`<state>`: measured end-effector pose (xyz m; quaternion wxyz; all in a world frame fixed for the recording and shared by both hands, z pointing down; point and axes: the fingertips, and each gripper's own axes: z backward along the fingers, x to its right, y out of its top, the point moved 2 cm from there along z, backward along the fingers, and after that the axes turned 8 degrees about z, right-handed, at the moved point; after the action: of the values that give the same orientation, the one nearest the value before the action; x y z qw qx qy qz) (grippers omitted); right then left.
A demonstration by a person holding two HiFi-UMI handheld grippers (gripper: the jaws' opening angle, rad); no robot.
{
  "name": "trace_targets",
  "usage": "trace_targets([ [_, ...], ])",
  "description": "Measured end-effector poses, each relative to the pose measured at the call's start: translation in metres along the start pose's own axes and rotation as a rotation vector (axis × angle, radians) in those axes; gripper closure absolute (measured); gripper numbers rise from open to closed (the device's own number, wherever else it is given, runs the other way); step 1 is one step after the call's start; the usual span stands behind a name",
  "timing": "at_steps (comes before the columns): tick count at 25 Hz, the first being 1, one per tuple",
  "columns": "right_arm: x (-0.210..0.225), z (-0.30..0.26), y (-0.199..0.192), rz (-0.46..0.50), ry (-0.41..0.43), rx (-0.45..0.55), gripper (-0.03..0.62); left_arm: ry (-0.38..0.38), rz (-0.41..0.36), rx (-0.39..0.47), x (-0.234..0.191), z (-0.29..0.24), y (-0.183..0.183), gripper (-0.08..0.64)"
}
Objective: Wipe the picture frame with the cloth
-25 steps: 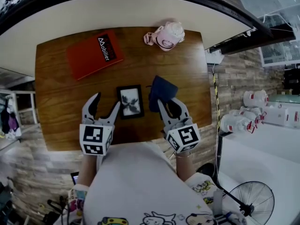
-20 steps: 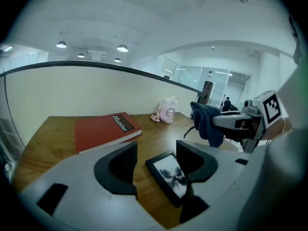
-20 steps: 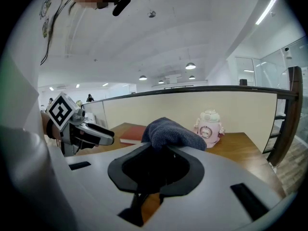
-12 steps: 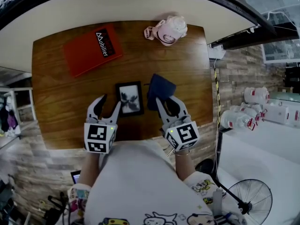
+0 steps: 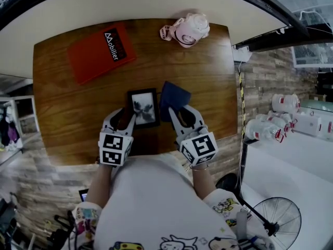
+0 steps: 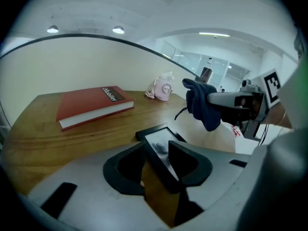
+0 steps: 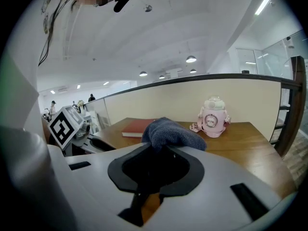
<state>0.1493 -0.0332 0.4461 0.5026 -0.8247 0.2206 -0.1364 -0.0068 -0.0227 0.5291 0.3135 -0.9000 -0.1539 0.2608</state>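
Black picture frame (image 5: pixel 143 107), flat on the wooden surface (image 5: pixel 208 77); its near edge lies between the closing jaws of the left tool (image 5: pixel 124 117), partly hidden by them. Dark blue cloth (image 5: pixel 173 98), clamped in the right tool (image 5: pixel 179 112), covers its jaw tips just right of the frame; contact unclear. Behind: red book (image 5: pixel 99 51), pink figurine (image 5: pixel 188 29).

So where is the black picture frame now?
In the head view the black rectangular picture frame lies mid-way on the brown wooden table, its edge between the closing fingers of the left gripper, the dark blue cloth just right of it.
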Motion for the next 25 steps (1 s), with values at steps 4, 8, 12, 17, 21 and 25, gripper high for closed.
trace_targets([
  [4,-0.003,-0.004,-0.005,-0.004,0.013,-0.003,0.546,-0.012,0.004,-0.039,-0.001,-0.010,-0.013,0.414],
  [8,-0.004,-0.007,-0.007,-0.002,0.019,-0.017,0.546,-0.022,0.013,-0.070,0.000,-0.020,-0.022,0.414],
  [12,-0.005,-0.008,-0.009,-0.004,0.023,-0.028,0.546,-0.019,0.012,-0.094,-0.001,-0.026,-0.030,0.416],
  [17,-0.004,-0.009,-0.010,-0.006,0.022,-0.029,0.546,-0.020,0.008,-0.131,-0.001,-0.032,-0.039,0.430],
  [21,-0.003,-0.012,-0.010,-0.006,0.028,-0.028,0.546,-0.033,0.038,-0.127,-0.001,-0.033,-0.039,0.439],
  [25,-0.006,-0.021,-0.007,0.007,0.052,-0.027,0.546,-0.048,0.045,-0.131,-0.002,-0.034,-0.040,0.442],
])
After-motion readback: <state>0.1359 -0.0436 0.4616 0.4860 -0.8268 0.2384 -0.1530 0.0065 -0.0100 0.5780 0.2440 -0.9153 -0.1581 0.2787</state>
